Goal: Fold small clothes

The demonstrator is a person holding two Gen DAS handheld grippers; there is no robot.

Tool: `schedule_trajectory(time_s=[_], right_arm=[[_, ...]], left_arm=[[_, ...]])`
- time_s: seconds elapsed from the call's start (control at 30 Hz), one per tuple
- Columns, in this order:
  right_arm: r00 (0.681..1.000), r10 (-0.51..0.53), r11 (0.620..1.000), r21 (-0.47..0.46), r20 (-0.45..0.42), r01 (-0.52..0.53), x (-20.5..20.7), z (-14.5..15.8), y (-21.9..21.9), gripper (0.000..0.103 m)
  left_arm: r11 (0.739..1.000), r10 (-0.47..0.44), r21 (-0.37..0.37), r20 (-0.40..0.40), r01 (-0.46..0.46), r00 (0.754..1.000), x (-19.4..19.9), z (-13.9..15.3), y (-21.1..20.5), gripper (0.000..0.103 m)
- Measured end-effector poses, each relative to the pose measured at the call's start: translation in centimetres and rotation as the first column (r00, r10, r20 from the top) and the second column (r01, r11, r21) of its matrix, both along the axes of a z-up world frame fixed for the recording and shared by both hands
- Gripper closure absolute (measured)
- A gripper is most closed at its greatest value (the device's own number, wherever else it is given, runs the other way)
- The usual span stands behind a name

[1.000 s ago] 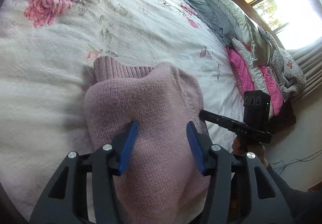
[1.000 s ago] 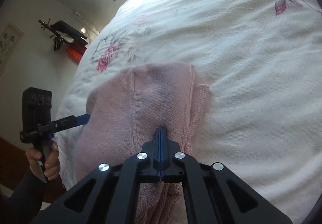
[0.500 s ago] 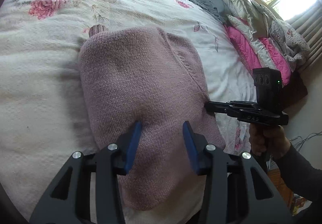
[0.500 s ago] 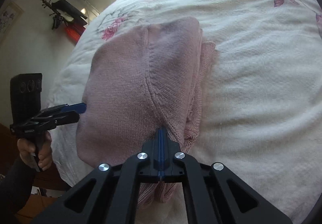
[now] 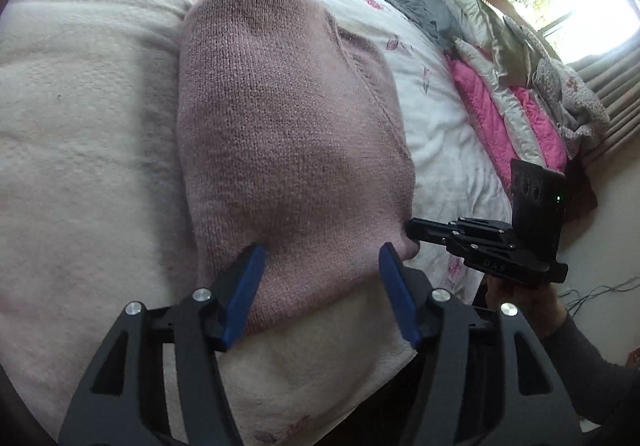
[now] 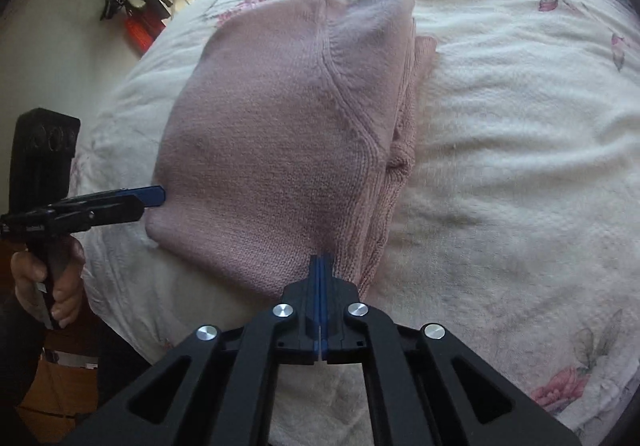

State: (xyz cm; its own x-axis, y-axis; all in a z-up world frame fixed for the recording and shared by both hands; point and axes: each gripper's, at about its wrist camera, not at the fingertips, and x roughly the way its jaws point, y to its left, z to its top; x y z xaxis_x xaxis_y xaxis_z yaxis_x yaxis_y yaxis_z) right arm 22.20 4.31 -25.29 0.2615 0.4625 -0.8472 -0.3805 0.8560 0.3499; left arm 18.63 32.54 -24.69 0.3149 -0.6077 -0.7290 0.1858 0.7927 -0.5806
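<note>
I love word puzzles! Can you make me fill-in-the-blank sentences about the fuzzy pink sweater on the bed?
1. The folded pink knitted sweater lies on a white bedspread printed with pink ____.
2. The left gripper has its jaws ____.
3. The right gripper is shut on the sweater's ____.

Missing words: flowers; open; edge

Sweater [image 5: 288, 133]: mauve knit wool-like cloth, matt, fuzzy, ribbed along edge. Bedspread [image 5: 80, 125] under sweater: white textured cloth w/ printed pink roses, matt. Left gripper [image 5: 320, 278]: matt black plastic frame, blue pads [image 5: 244, 286], shiny metal screws. Beyond sweater, quilts [image 5: 500, 93]: satiny sheen, grey & pink.
</note>
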Motion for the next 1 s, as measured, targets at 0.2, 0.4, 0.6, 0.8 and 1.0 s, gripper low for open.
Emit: schedule_trajectory(time_s=[0.2, 0.4, 0.6, 0.8, 1.0], right_arm=[[0.981, -0.072, 0.994, -0.065, 0.177, 0.085, -7.5, 6.8, -0.1, 0.013], [0.912, -0.179, 0.94, -0.209, 0.37, 0.269, -16.9, 13.7, 1.4, 0.004], [0.894, -0.151, 0.916, -0.281, 0.423, 0.288, -21.2, 20.3, 1.4, 0.004], [0.877, -0.25, 0.92, -0.181, 0.411, 0.347, -23.8, 24.5, -0.2, 0.004], [0.888, -0.257, 0.921, -0.183, 0.381, 0.345, -25.0, 24.6, 0.5, 0.004]], left_arm=[[0.933, 0.205, 0.26, 0.184, -0.249, 0.961, -8.4, 7.9, 0.0, 0.006], [0.782, 0.284, 0.445, 0.369, -0.436, 0.885, -18.2, 15.4, -2.4, 0.003], [0.769, 0.244, 0.505, 0.334, -0.392, 0.91, -24.1, 20.8, -4.7, 0.003], [0.77, 0.255, 0.511, 0.302, -0.382, 0.919, -26.8, 23.9, -5.4, 0.003], [0.758, 0.285, 0.518, 0.283, -0.396, 0.916, -27.4, 23.8, -6.0, 0.003]])
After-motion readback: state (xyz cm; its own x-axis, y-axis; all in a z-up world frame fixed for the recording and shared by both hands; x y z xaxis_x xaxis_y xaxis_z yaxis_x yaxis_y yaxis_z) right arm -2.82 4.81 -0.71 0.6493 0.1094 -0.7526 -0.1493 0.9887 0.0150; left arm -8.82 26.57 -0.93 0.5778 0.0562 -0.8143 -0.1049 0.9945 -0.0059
